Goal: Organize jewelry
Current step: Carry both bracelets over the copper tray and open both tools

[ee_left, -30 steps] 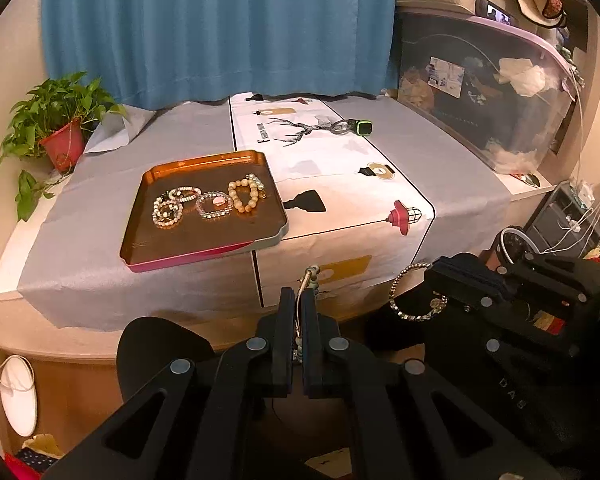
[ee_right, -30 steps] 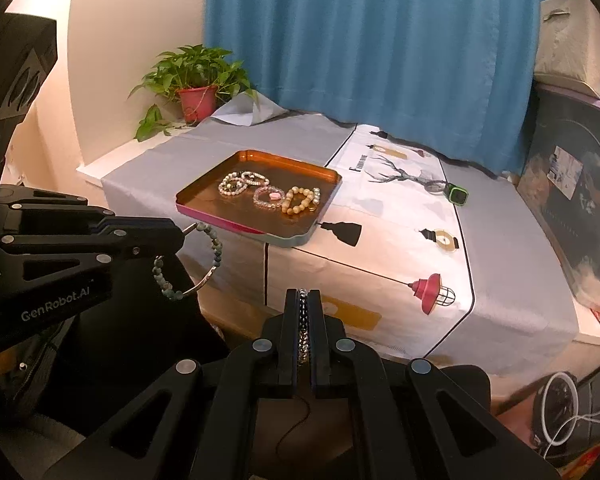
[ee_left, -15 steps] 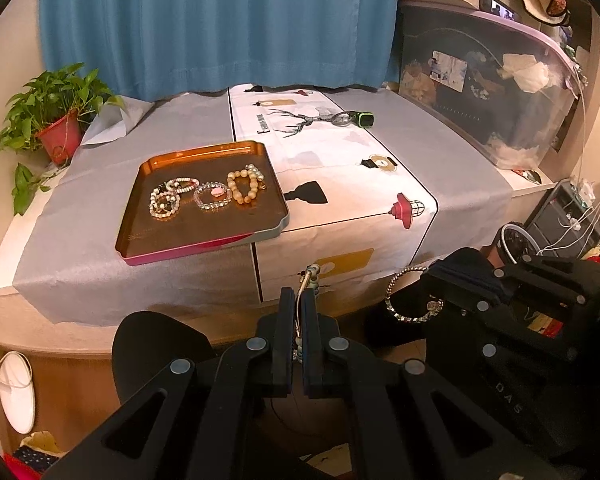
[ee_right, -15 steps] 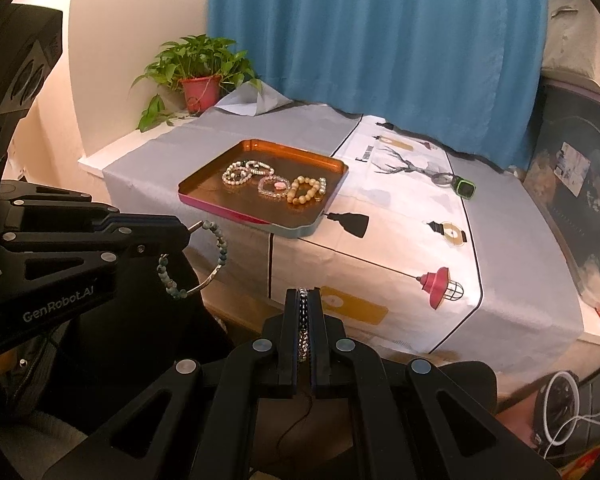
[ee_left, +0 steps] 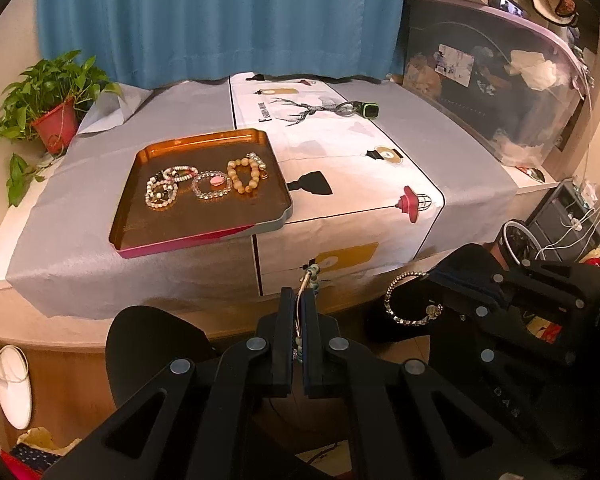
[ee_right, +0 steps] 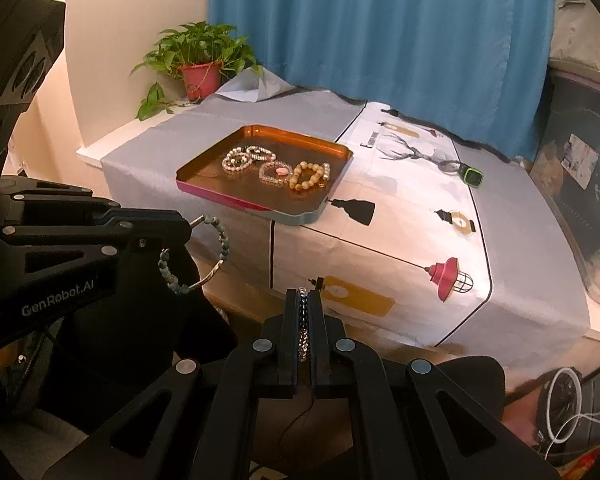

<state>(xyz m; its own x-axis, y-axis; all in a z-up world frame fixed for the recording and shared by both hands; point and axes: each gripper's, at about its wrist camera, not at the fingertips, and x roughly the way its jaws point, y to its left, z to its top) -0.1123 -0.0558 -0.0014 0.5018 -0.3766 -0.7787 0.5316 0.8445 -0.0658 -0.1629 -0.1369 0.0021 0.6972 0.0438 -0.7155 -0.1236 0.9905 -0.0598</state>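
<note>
Copper-coloured and shallow, the tray (ee_left: 204,236) sits on the grey cloth (ee_left: 80,256) at the table's front edge, its near rim slightly overhanging. Inside lie several bracelets (ee_left: 206,182), clustered toward the far half; the near half of the floor is bare.

We hold one piece in each gripper, both short of the table and below its top. The left gripper (ee_left: 299,316) has its jaws closed on a green bracelet (ee_right: 216,248), a wire hoop strung with dull green beads that hangs free beyond the fingertips. The right gripper (ee_right: 303,312) has its jaws closed on a silver bracelet (ee_left: 408,300), a chain of small metallic beads, likewise dangling.

We judge the step in hand to be transport: two more pieces are being carried toward the tray, and neither is over it yet.

The next move calls for raising each gripper above the tray's rim, bringing it over the bare near portion, and lowering it before the jaws part, so the hoop settles flat. The overhanging rim is a hazard; a bump from below could tip the tray.
</note>
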